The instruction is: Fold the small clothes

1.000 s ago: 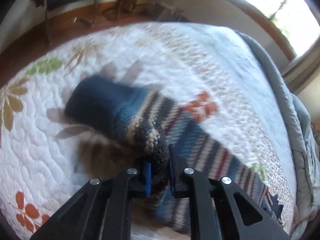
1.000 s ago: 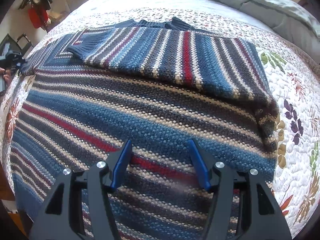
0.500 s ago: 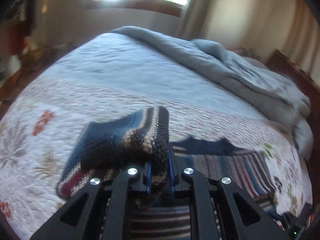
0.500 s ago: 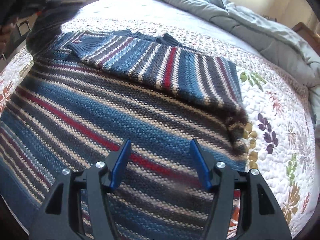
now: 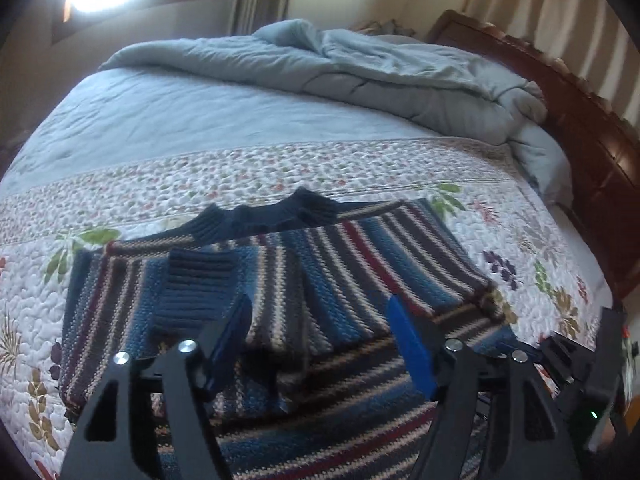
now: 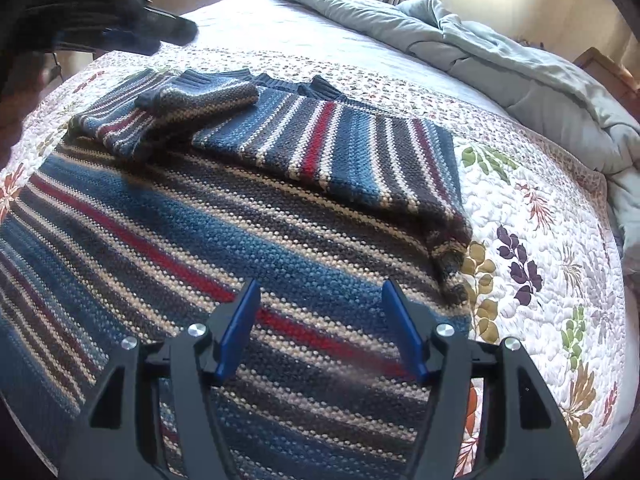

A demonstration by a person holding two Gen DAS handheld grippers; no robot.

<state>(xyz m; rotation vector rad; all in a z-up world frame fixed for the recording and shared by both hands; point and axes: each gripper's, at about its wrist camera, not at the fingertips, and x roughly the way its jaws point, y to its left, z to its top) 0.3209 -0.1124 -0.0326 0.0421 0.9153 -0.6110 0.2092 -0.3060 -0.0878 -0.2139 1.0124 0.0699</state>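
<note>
Both sleeves lie folded across the sweater (image 6: 248,216). The left gripper (image 5: 320,320) and right gripper (image 6: 318,300) hover above it, jaws spread, empty.

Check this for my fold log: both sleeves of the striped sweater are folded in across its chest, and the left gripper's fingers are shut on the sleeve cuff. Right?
Not quite. The left gripper is open, its fingers spread apart and holding nothing; the left wrist view shows the sleeve cuff lying free on the striped sweater. Both sleeves are indeed folded in across the chest.
</note>
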